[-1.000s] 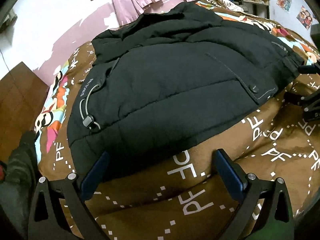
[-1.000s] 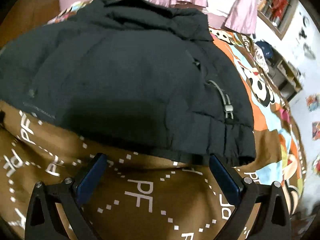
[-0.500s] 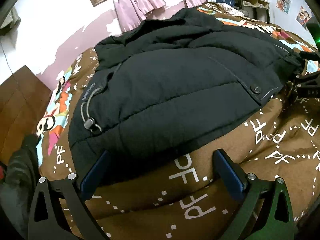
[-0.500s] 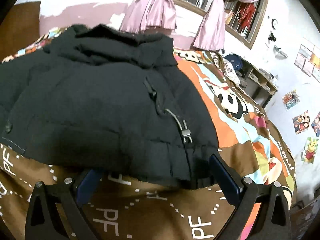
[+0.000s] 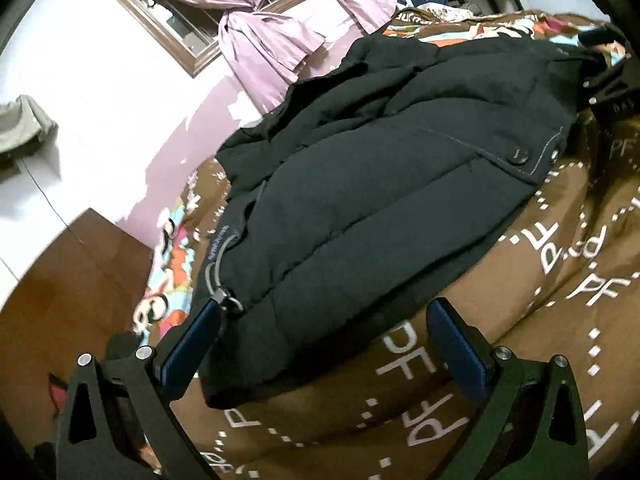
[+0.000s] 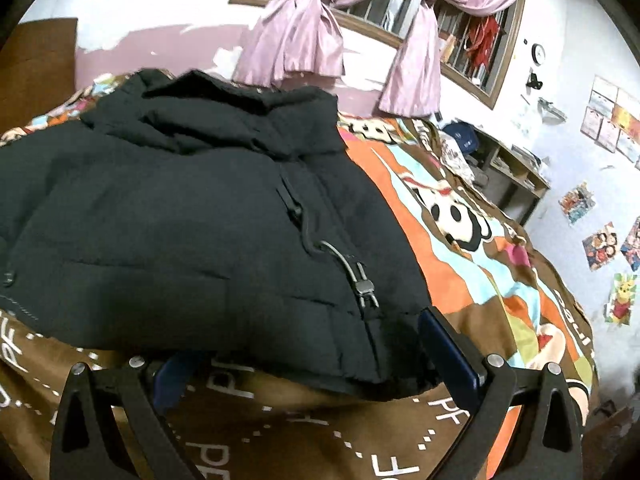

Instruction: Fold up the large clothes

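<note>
On the bed [image 5: 520, 320]: jacket [image 5: 380, 200] lies flat for folding.
Your left tool [image 5: 320, 344]: wide, straddling the hem corner.
Your right tool [image 6: 304, 360]: wide, at the other corner.

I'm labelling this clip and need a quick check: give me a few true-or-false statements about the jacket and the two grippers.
1. The jacket is black. True.
2. It lies on a bare wooden floor. False: it lies on a brown printed bedspread.
3. The left gripper has its jaws shut on the hem. False: they stand open at the hem corner.
4. The right gripper has open jaws. True.
5. Pink curtains hang at the window. True.
</note>
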